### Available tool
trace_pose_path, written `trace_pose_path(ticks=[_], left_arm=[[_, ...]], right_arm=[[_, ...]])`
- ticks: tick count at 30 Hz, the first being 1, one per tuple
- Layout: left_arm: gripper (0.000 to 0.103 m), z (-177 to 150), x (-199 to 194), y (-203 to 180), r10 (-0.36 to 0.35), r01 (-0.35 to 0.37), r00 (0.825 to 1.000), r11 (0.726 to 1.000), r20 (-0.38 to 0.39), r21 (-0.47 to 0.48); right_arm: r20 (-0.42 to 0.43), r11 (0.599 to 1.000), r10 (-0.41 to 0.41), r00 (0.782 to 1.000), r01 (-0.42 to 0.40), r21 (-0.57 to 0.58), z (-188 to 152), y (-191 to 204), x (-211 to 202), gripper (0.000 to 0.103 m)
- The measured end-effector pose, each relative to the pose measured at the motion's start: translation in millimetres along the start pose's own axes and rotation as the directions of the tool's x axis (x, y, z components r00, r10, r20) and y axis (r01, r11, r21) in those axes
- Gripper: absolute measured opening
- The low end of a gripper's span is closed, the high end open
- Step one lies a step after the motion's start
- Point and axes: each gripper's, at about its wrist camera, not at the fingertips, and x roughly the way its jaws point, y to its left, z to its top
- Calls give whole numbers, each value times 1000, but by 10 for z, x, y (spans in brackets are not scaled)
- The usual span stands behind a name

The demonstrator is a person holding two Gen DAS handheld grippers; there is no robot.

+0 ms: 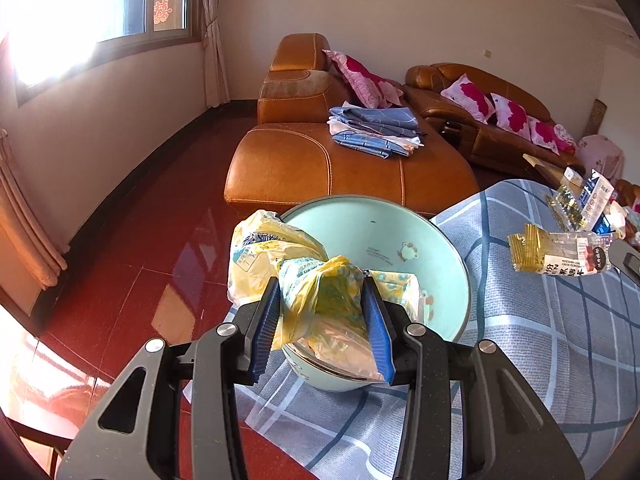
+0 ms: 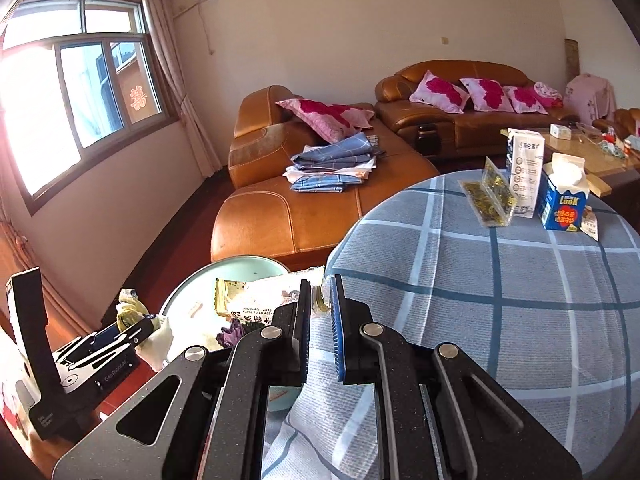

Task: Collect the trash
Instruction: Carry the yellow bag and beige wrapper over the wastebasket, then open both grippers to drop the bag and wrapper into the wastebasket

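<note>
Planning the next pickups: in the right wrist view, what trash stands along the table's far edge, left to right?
Gold-patterned wrapper → tall white carton → blue carton → a small scrap, all on the checked tablecloth.

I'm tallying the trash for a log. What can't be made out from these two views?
- Left wrist view: floor of the pale green round bowl, hidden by the crumpled yellow plastic bag.
- Right wrist view: most of that bowl, hidden by the gold-edged snack wrapper.
- Right wrist view: items behind the blue milk carton, too small.
</note>
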Motion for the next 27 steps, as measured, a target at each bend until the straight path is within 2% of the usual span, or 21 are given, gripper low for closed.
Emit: trace_pose_path(ticks=[11, 14, 16, 22, 24, 26, 27], left_arm=[[41, 73, 312, -24, 29, -29, 999, 999, -43, 17], [41, 72, 347, -23, 35, -34, 998, 999, -52, 16], [41, 69, 380, -29, 38, -37, 997, 999, -59, 18], [41, 105, 504, -63, 42, -40, 997, 999, -70, 25], [45, 124, 551, -92, 41, -38, 997, 999, -68, 31], [59, 118, 580, -100, 49, -47, 997, 998, -67, 38], [59, 114, 568, -107, 45, -42, 997, 998, -60, 42]], right_arm=[[-36, 994, -10, 999, 6, -110, 63, 471, 700, 11], [-47, 993, -3, 999, -2, -114, 72, 544, 888, 25], [-60, 995, 15, 998, -21, -100, 77, 534, 966, 39], [-39, 998, 29, 999, -31, -54, 71, 381, 815, 39], [-32, 999, 32, 999, -34, -41, 36, 341, 725, 39], [-30, 999, 40, 999, -40, -32, 2, 307, 657, 42], [-27, 999, 37, 999, -38, -29, -14, 302, 625, 44]])
